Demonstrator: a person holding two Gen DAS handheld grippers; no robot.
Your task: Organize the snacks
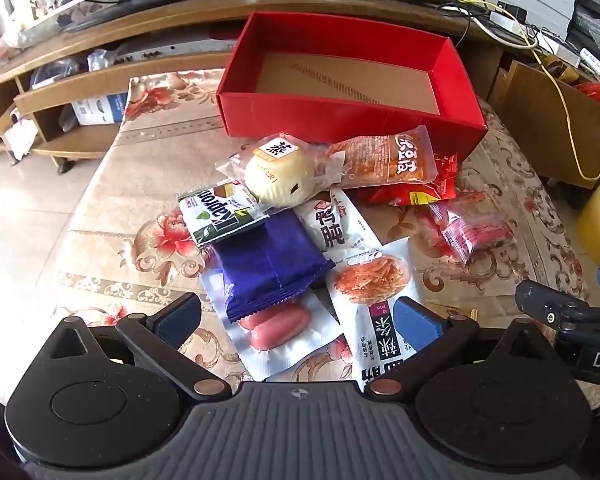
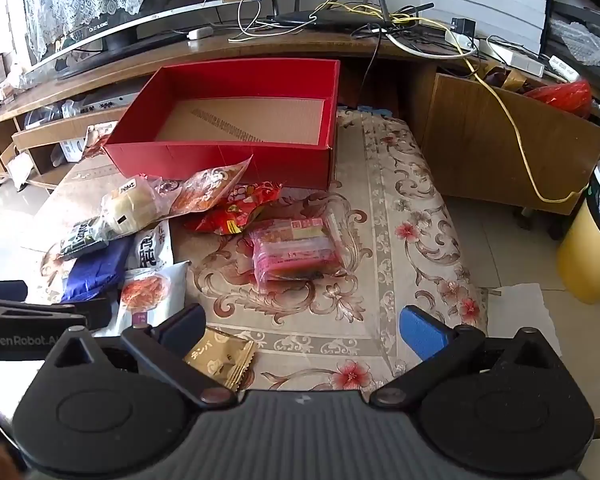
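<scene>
An empty red box stands at the far side of the floral table. In front of it lies a pile of snacks: a round bun packet, an orange packet, a red packet, a purple packet, a sausage packet and a white noodle packet. A pink clear packet lies apart. My left gripper is open above the near snacks. My right gripper is open, with a gold packet by its left finger.
A wooden TV stand with cables and a router runs behind the table. A yellow bin stands on the floor at the right, next to a brown cabinet. The table's left edge drops to tiled floor.
</scene>
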